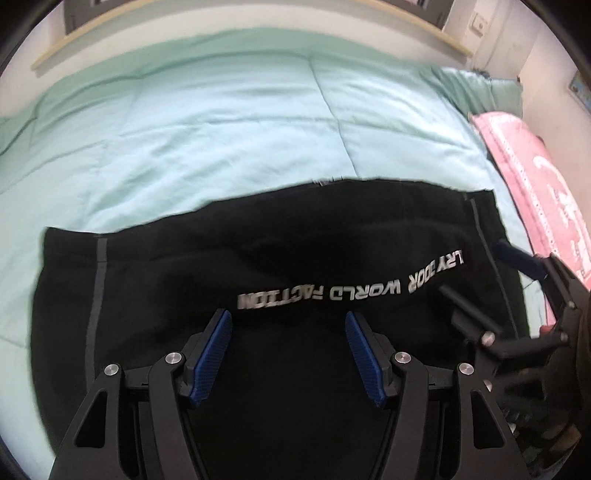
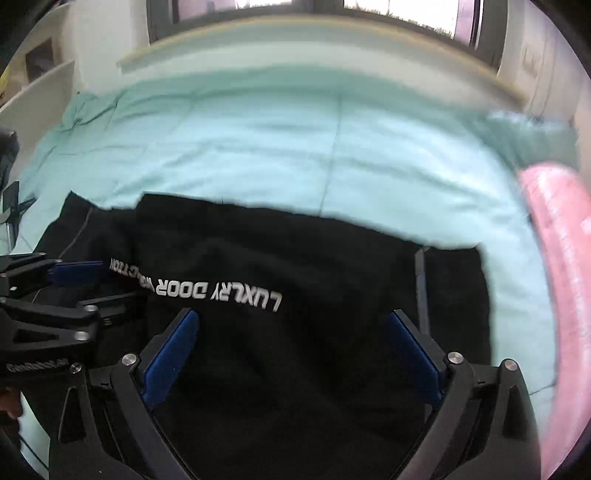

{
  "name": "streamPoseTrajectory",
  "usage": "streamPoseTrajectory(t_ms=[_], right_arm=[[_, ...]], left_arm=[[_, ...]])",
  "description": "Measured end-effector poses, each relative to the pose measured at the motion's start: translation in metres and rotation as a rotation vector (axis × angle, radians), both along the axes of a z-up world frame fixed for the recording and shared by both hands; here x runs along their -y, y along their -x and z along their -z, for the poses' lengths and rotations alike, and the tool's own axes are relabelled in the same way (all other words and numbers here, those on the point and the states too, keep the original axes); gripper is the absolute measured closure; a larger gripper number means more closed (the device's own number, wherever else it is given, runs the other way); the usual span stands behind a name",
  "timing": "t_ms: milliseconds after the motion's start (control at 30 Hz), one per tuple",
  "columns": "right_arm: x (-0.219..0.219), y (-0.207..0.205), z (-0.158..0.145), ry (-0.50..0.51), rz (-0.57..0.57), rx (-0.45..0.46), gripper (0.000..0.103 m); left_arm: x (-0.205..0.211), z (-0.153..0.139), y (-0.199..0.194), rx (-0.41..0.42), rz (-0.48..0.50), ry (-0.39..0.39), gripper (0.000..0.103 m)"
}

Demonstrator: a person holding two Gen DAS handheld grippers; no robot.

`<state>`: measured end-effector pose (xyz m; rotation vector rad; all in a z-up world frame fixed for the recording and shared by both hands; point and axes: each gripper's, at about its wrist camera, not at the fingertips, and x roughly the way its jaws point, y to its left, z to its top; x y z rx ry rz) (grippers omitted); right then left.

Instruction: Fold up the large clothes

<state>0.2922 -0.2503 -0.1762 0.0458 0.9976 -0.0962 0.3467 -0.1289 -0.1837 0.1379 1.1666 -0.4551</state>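
Note:
A large black garment [image 1: 258, 258] with white lettering and grey side stripes lies flat on a mint green quilt [image 1: 221, 122]; it also shows in the right wrist view [image 2: 295, 266]. My left gripper [image 1: 288, 317] is open and empty, just above the cloth below the lettering. My right gripper [image 2: 291, 317] is open and empty over the garment's right half. The right gripper shows at the right edge of the left wrist view [image 1: 524, 266]. The left gripper shows at the left edge of the right wrist view [image 2: 70, 277].
A pink blanket [image 1: 546, 177] lies along the right side of the bed, also in the right wrist view [image 2: 557, 258]. A wooden headboard ledge [image 1: 258, 18] and a window run along the far side. White shelves [image 2: 37, 74] stand at the left.

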Motion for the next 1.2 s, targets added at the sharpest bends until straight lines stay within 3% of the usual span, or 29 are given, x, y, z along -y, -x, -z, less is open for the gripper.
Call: streamPoseTrajectory(t_ms=[200,367,467,567,767,867,967,1033,1200], right_arm=[[0.032,-0.014,0.049,-0.141,0.121,-0.087,0.000],[0.017,-0.033,0.070,-0.002,0.052,-0.144,0.000],[0.029,-0.024,0.065,-0.037,0.054,-0.139,0.000],[0.049,-0.006,0.044,-0.152,0.066,-0.132,0.000],[0.095,0.053,0.002,-0.306,0.114,-0.077,0.000],[0.119,0.092,-0.009,-0.321,0.133,-0.074,0.000],[0.138,0.128,-0.006,-0.333,0.155,-0.108,0.000],[0.155,0.152,0.005,-0.372,0.202,-0.142,0.000],[0.182,0.192,0.036,-0.490,0.318,-0.186,0.000]], left_arm=[[0.018,0.022,-0.021,-0.001,0.012,-0.060,0.038],[0.034,0.052,-0.035,-0.024,0.039,-0.135,0.035],[0.030,0.046,-0.035,-0.037,0.036,-0.120,0.035],[0.010,0.027,-0.026,-0.015,0.047,-0.056,0.035],[-0.067,-0.007,0.011,0.026,-0.033,-0.047,0.035],[-0.129,-0.009,0.034,-0.004,-0.133,0.015,0.035],[-0.189,-0.004,0.057,-0.033,-0.245,0.061,0.035],[-0.224,-0.001,0.072,-0.062,-0.316,0.130,0.034],[-0.271,0.018,0.095,-0.108,-0.453,0.168,0.034]])
